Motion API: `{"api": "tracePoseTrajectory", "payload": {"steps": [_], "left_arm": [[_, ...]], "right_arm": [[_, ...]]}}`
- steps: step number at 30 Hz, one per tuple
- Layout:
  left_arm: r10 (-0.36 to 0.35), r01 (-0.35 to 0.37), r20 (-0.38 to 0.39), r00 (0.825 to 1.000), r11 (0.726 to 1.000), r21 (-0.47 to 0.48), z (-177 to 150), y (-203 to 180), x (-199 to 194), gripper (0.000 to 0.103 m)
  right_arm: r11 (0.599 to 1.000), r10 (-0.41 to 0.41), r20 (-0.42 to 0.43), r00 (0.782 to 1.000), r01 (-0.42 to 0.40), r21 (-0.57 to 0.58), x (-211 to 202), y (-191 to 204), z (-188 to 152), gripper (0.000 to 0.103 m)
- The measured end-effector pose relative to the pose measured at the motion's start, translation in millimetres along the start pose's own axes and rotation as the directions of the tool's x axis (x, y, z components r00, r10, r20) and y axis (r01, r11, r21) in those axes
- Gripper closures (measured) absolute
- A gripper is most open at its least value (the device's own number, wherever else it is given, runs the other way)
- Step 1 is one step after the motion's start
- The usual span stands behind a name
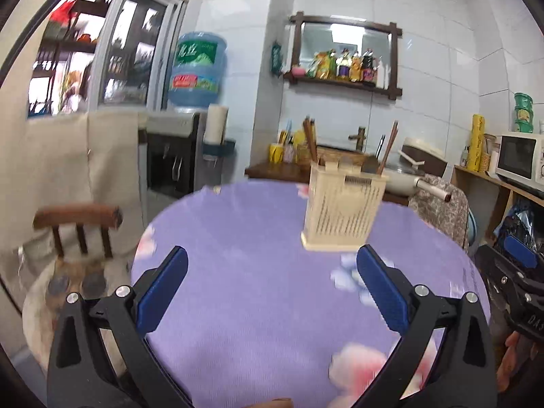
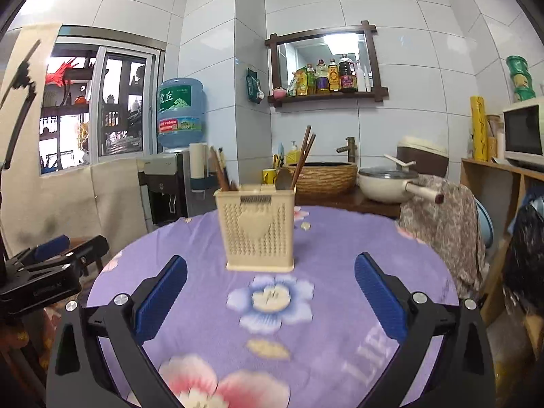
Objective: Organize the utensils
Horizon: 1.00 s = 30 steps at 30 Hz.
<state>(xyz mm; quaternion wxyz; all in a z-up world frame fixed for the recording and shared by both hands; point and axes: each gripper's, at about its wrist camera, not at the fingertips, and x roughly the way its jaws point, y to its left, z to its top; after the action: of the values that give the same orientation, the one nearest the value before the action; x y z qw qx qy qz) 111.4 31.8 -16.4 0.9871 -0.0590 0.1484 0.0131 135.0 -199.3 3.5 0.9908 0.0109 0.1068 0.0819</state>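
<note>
A cream perforated utensil holder (image 1: 341, 209) stands on the round table with a purple floral cloth (image 1: 258, 292). It also shows in the right wrist view (image 2: 258, 231). Brown chopsticks (image 2: 303, 156) and a spoon (image 2: 283, 179) stick up out of it, with more brown chopsticks (image 2: 219, 171) at its left side. My left gripper (image 1: 272, 285) is open and empty, held above the cloth in front of the holder. My right gripper (image 2: 271, 289) is open and empty, also short of the holder. The right gripper shows at the right edge of the left wrist view (image 1: 516, 272); the left gripper shows at the left edge of the right wrist view (image 2: 51, 265).
A wooden chair (image 1: 80, 227) stands left of the table. A cloth-draped chair (image 2: 445, 217) stands at its far right. Behind are a counter with a basin (image 2: 321, 176), a white pan (image 2: 387, 182), a water dispenser (image 2: 180, 115) and a microwave (image 1: 520, 156).
</note>
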Motion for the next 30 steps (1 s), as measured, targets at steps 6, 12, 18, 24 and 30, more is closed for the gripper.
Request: {"api": "tracePoseTrajectory", "payload": {"steps": [6,12,18,24,30], "left_arm": [[-0.016,0.015,0.075,0.997,1.000,0.010,-34,0,-54,0.005],[-0.060,0.055,0.115,0.992,0.997,0.046,-41,-11,-83,0.005],[-0.070,0.063,0.114,0.991,0.996,0.068,-47,-16,-97,0.005],[-0.062,0.056,0.117,0.991,0.997,0.057,-46,-13,-100,0.005],[-0.079,0.070,0.108,0.991,0.994,0.086,-47,-16,-104,0.005]], "right_arm": [[0.997,-0.046,0.065,0.997,0.050,-0.060,-62,18,-32,0.006],[0.999,-0.035,0.092,0.995,0.038,-0.037,-102,28,-36,0.006],[0.997,-0.059,0.113,0.992,0.065,-0.050,-117,36,-39,0.006],[0.996,-0.041,0.122,0.992,0.050,-0.067,-120,37,-38,0.006],[0.997,-0.026,0.120,0.992,0.034,-0.067,-120,36,-39,0.006]]}}
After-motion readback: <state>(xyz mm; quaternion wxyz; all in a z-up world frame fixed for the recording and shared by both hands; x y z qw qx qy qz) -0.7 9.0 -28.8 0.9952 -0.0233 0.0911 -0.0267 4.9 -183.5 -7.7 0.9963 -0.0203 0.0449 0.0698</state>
